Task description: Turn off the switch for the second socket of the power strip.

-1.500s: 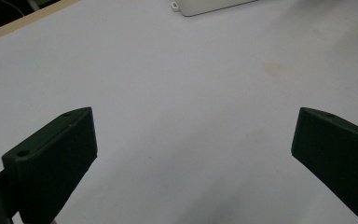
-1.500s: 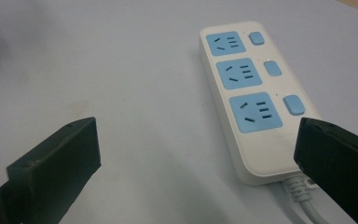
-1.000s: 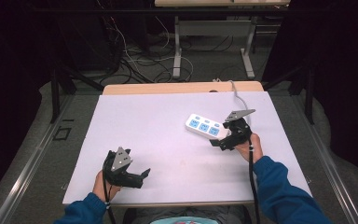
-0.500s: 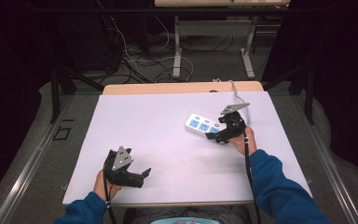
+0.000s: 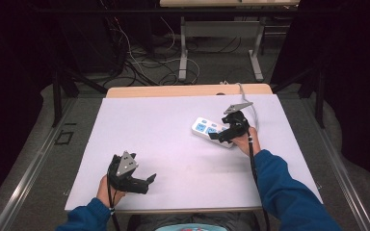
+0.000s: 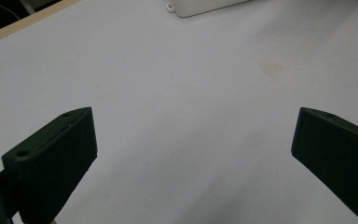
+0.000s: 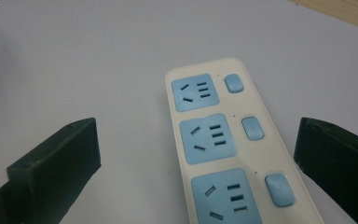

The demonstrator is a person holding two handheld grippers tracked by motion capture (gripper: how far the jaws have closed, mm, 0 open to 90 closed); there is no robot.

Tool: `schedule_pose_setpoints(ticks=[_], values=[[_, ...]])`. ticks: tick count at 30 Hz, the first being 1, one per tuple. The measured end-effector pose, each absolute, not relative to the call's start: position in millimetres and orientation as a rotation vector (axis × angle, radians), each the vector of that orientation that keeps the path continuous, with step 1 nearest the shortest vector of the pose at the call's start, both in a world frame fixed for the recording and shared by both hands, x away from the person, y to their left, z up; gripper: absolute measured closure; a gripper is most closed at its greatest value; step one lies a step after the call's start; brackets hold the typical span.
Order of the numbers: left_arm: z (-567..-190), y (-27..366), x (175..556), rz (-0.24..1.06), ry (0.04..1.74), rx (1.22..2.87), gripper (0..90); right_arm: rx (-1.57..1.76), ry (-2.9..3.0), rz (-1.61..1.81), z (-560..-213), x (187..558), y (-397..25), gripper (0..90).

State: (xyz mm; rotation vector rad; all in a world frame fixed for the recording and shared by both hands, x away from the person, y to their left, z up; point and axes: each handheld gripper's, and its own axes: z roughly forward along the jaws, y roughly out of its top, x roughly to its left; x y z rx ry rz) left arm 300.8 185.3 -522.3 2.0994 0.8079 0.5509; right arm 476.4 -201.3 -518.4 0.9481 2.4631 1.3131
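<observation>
power strip (image 7: 223, 154): smooth, slightly glossy cream plastic, blue sockets
table (image 5: 173, 130): matt white, wood edge
right gripper (image 7: 198, 163): matt black plastic

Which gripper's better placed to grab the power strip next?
Right, probably. The right gripper hangs over the power strip, jaws open with the strip lying between them in its own view. The left gripper sits open at the table's near edge, far from the strip.

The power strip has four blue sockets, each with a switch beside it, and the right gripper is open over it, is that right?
Not quite: the power strip has three blue sockets, not four, as the right gripper view shows. Each has a switch beside it, and the right gripper is open over it.
</observation>
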Motion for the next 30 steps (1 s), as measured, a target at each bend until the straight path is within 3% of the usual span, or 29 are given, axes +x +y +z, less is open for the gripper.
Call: schedule_pose_setpoints(ticks=[11,18,30], values=[[-521.8,184.9,301.9,0.55,0.799,2.111,0.0,1.0,2.421,1.334,-521.5,483.7,-201.7,0.6],[-521.6,184.9,301.8,0.561,0.794,2.11,0.0,1.029,2.399,1.321,-522.7,490.2,-201.3,18.3],[-521.8,184.2,300.3,0.556,0.795,2.117,0.0,1.09,2.328,1.27,-525.4,490.2,-200.2,79.7]])
